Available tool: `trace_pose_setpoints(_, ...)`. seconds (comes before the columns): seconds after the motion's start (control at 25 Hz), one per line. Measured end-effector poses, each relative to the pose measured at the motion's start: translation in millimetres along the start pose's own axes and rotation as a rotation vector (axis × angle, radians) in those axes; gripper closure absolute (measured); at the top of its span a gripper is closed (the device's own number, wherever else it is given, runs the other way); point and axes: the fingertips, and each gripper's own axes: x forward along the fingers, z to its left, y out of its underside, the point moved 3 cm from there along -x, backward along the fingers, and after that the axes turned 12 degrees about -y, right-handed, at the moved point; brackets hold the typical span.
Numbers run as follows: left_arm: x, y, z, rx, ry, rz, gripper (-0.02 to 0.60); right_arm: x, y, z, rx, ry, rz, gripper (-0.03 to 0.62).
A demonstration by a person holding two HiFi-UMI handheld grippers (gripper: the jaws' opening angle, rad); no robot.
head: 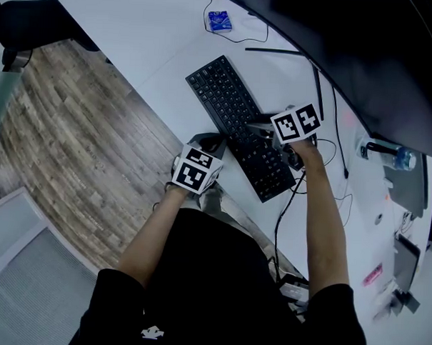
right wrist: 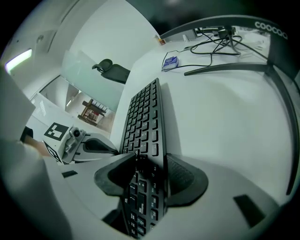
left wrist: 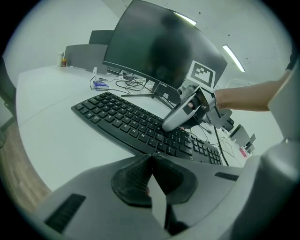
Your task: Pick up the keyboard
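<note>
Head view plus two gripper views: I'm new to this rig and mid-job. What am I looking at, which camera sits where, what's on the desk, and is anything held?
There is no robot arm: a person holds a two-jaw gripper in each hand. The head view looks steeply down from the person's head. Each gripper view rides on its gripper and looks along its jaws.

On the white desk are a black keyboard, a dark curved monitor, loose cables and a small blue item.

The left gripper is shut on nothing, beside the keyboard. The right gripper has its jaws wide apart with the keyboard's edge between them. The keyboard lies flat, so nothing seems held yet.
</note>
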Motion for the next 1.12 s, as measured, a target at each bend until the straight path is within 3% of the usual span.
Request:
trace_pose_setpoints(0.4, 2.2, 1.6, 1.0, 0.037, 0.005, 0.011, 0.572, -8.9, -3.9, 11.5, -0.072, 0.059, 0.06, 0.416)
trace_pose_setpoints(1.12, 9.6, -3.7, -5.5, 0.102, -0.025, 0.003, 0.572, -32.4, -14.9, 55.6, -0.191, 0.1, 0.025, 0.484)
